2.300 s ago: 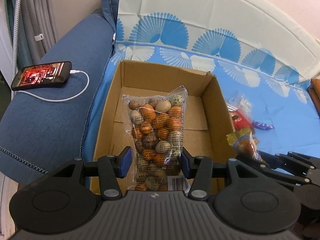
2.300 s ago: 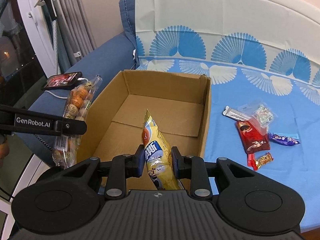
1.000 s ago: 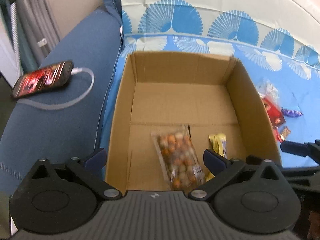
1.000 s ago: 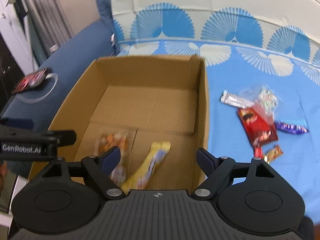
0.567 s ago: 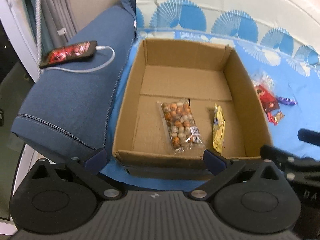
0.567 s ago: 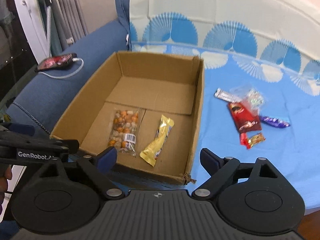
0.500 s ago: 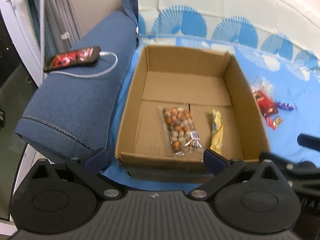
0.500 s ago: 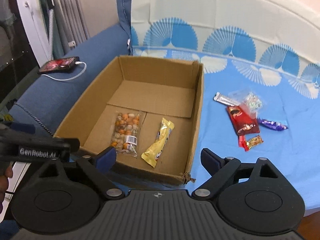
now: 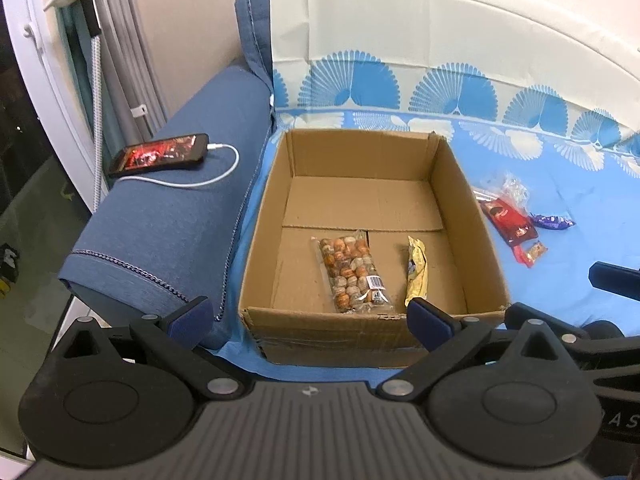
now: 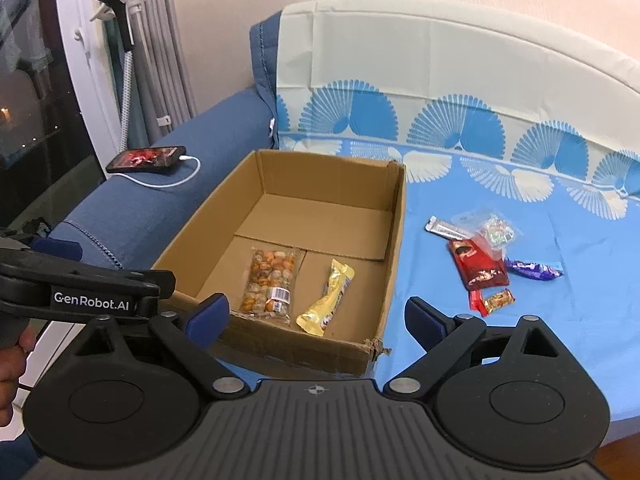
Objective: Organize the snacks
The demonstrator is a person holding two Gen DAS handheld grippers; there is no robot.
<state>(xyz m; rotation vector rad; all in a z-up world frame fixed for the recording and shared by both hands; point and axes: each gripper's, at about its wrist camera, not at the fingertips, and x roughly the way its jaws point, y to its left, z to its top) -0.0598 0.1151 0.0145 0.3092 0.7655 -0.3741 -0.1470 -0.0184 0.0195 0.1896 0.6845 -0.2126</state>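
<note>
Two snacks are lying in the box (image 9: 260, 216); in the left view my left gripper (image 9: 308, 318), spread and empty, is seeing loose snacks (image 9: 516, 226) far right. In the right view my right gripper (image 10: 316, 316), also spread and empty, is facing them center-right, so I judge it nearer.

A home: blue sofa (image 9: 172, 200), charging phone (image 9: 160, 155).

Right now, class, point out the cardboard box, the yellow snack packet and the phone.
cardboard box (image 10: 394, 236), right wrist view, bare right wall.
yellow snack packet (image 10: 326, 300), right wrist view, wrapper's middle.
phone (image 9: 160, 157), left wrist view, lit screen.
</note>
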